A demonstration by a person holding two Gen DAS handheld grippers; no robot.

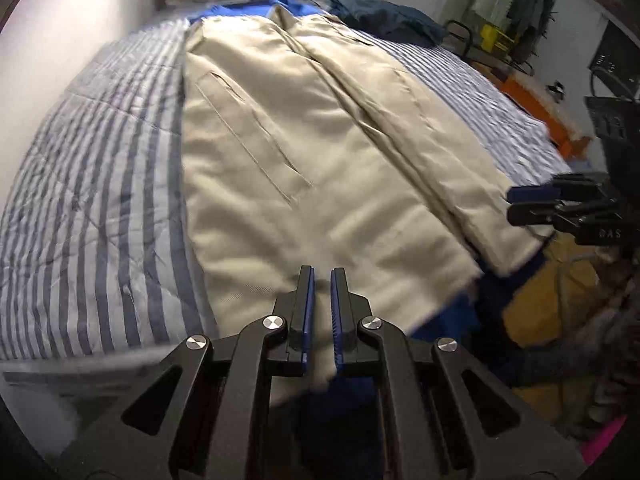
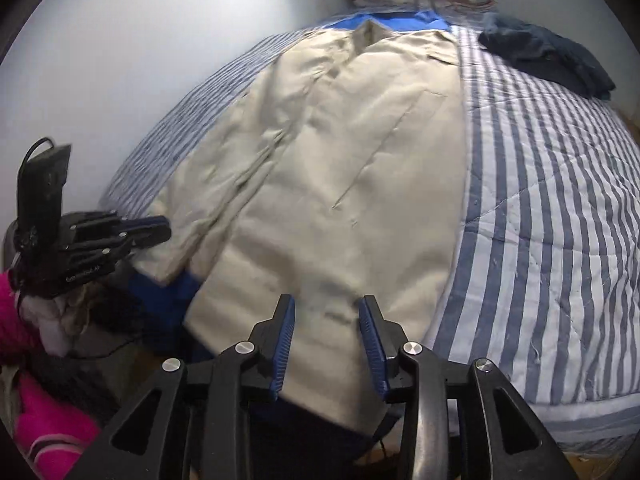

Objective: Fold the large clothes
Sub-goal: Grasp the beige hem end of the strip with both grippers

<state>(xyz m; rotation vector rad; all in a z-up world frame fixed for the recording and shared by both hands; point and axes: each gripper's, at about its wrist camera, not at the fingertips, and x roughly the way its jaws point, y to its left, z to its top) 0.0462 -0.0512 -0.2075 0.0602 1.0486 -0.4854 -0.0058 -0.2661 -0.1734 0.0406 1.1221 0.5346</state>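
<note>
Left tool (image 1: 322,276) pinching coat (image 1: 320,152) hem | right tool (image 2: 327,304) apart above hem

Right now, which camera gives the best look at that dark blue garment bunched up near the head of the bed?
The right wrist view: the dark blue garment lies whole and unblocked on the striped quilt, beside the beige coat. The left wrist view also shows it, but smaller, blurrier and squeezed toward the top edge.
</note>
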